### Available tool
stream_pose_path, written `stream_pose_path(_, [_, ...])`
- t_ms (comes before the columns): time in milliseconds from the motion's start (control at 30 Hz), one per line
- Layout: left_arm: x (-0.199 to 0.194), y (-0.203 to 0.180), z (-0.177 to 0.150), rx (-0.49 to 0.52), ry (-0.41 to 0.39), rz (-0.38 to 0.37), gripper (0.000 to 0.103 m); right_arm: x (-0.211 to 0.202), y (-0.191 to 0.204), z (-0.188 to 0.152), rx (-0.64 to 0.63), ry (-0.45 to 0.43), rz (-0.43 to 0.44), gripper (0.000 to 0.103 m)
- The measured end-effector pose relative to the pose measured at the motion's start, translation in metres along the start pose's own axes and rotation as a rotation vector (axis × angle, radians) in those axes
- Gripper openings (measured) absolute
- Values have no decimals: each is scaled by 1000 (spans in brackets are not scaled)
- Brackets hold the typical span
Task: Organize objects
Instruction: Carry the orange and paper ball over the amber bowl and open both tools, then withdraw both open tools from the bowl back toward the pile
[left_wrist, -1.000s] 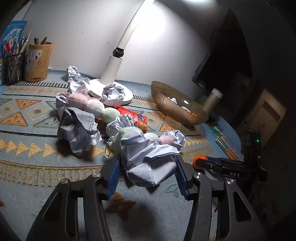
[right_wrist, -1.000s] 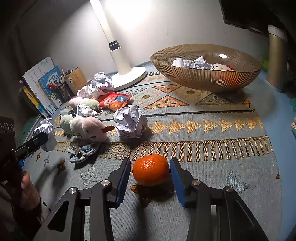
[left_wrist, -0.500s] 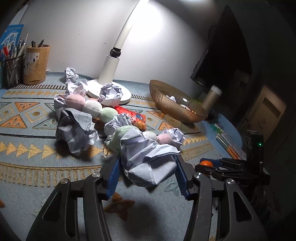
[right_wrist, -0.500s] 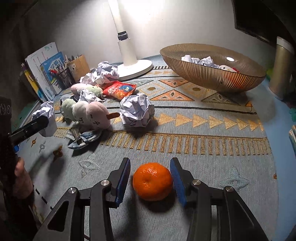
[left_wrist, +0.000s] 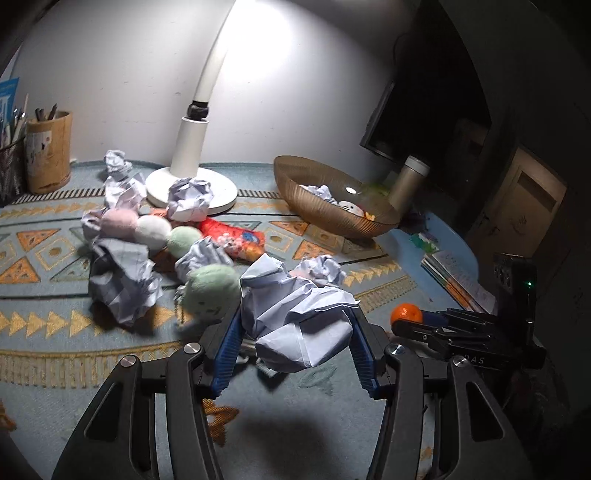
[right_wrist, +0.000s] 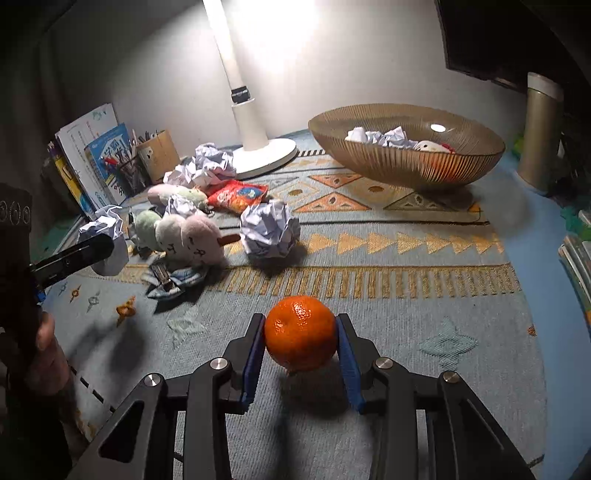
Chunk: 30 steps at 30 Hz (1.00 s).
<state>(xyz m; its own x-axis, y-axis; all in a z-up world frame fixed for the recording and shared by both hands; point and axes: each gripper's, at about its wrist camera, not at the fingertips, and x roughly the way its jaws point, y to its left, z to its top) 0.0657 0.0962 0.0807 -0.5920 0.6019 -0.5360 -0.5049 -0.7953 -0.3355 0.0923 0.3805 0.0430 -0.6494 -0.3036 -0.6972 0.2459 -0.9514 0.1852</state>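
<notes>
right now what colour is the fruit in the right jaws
Bright orange; the fruit shows best in the right wrist view.

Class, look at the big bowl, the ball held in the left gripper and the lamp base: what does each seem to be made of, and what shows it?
Bowl: probably amber glass or clear plastic, ribbed and glossy, light shining through.
Ball: crumpled white paper, matte, with sharp creases.
Lamp base: smooth white plastic or painted metal; can't tell which.

Dim room, white wall (left_wrist: 122, 70), lit white lamp (left_wrist: 192, 147), patterned blue rug (right_wrist: 424, 295), dark screen (left_wrist: 424, 110)
</notes>
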Motion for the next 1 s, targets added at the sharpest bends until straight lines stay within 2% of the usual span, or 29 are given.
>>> stream_pose_path(67, [11, -24, 28, 61, 7, 0, 51, -13, -12, 20, 19, -54, -35, 37])
stream_pose_path(167, [45, -49, 74, 96, 36, -34, 51, -30, -37, 61, 76, -154, -122, 37])
stream_pose_path(333, [112, -75, 136, 85, 35, -95, 51, -32, -85, 123, 244, -237, -129, 37])
stream_pose_path(367, [125, -77, 147, 81, 31, -99, 53, -29, -92, 134, 262, -244, -119, 37])
stream_pose_path(400, [139, -77, 155, 77, 34, -108, 61, -23, -98, 144, 275, -247, -105, 37])
stream_pose_path(433, [151, -74, 162, 58, 46, -109, 71, -16, -106, 153, 281, -234, -83, 39])
stream_pose_path(467, [162, -70, 166, 36, 63, -93, 86, -8, -113, 161, 287, -210, -62, 45])
stream_pose_path(533, [170, -62, 167, 16, 83, -63, 86, 4, -128, 166, 325, -167, -34, 52])
stream_pose_path(633, [146, -44, 159, -32, 80, -91, 86, -3, -140, 154, 364, -174, -5, 54])
stream_pose_path(767, [72, -24, 139, -47, -25, -65, 87, -22, -122, 127, 344, -190, 26, 60])
stream_pose_path(867, [18, -6, 113, -62, -84, 37, 90, -25, -84, 106, 270, -163, 68, 65])
stream_pose_path(1000, [-27, 31, 60, -98, -105, 205, 90, -10, -25, 70, 147, -163, 52, 65])
